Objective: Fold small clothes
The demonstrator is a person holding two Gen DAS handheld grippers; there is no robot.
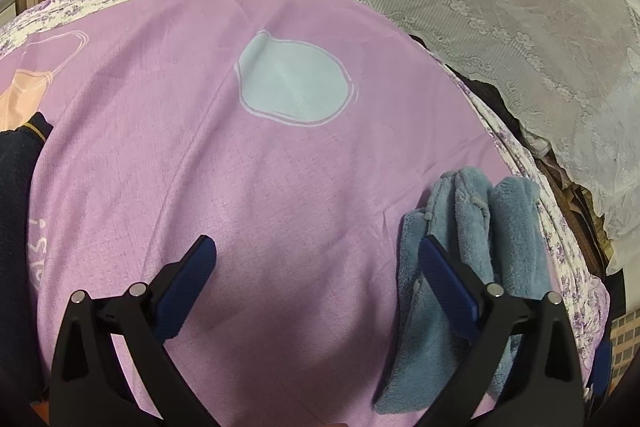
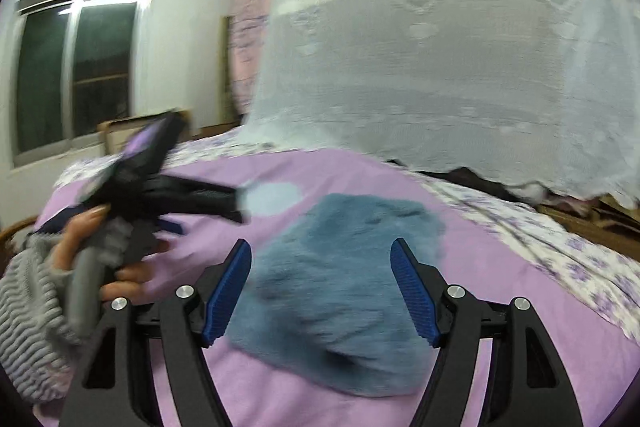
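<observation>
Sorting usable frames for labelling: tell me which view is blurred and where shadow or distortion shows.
Left wrist view: sharp; a soft dark shadow lies on the pink sheet between the open left gripper fingers; fisheye bends the bed edges. Right wrist view: motion-smeared throughout, the blue fleece garment and white net soft, the hand at left streaked.

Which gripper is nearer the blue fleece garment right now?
Left. The left gripper is open with one finger over the blue fleece garment; the right gripper is open above it, not touching.
</observation>
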